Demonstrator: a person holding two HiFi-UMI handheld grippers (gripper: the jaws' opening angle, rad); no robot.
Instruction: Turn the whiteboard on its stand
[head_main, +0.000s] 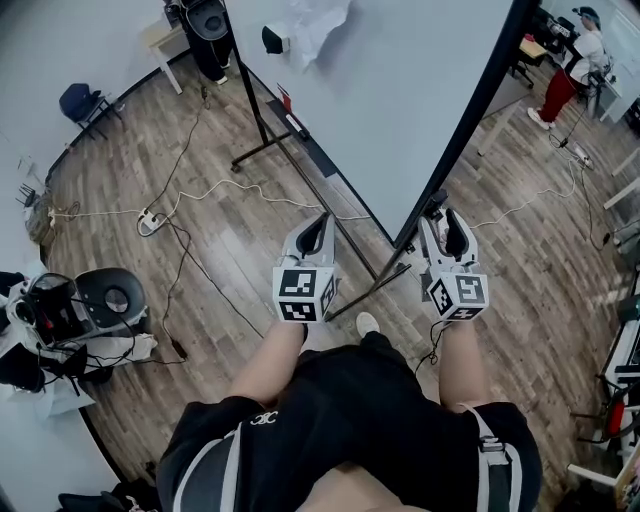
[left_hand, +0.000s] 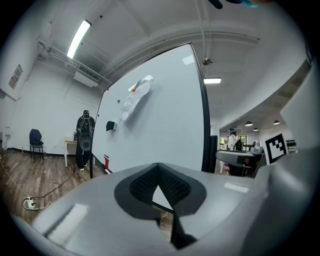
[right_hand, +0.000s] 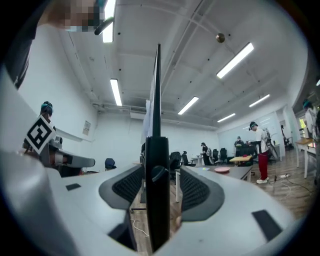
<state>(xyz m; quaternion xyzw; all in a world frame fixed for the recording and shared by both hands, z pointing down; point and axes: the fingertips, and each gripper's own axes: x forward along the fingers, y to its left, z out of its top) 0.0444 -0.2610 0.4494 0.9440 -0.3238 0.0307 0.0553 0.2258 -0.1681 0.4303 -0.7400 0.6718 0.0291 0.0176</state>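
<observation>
**Right gripper astride the whiteboard's edge post, left gripper shut beside it**

Whiteboard (head_main: 400, 90): upright on its stand, straight ahead of both grippers. It shows edge-on from the right gripper (right_hand: 157, 181) and face-on from the left gripper (left_hand: 159, 175).

Right gripper: jaws wide, with the board's black edge post (right_hand: 157, 215) standing between the pads. A gap shows on the right pad's side, so nothing is squeezed.

Left gripper: pads met at the tips, nothing in them. It points at the white face just left of that same post, not touching it.

In the way, low down:
- The stand's near foot bar (head_main: 365, 292) lies on the floor below and between the two grippers.
- The wearer's pale shoe (head_main: 367, 323) sits just behind that bar.
- The far foot bar (head_main: 265, 150) is well ahead, to the left of the left gripper.

On the board face, far ahead of the left gripper: a white cloth (head_main: 318, 22) and a black eraser (head_main: 273, 40).

Left of the left gripper:
- A white cable (head_main: 235, 185) and a power strip (head_main: 150, 220) trail over the wood floor.
- A blue chair (head_main: 80, 100) stands further out.

Right of the right gripper, well apart:
- Another cable (head_main: 525, 205) lies on the floor.
- A person in red trousers (head_main: 568, 70) stands near desks.
</observation>
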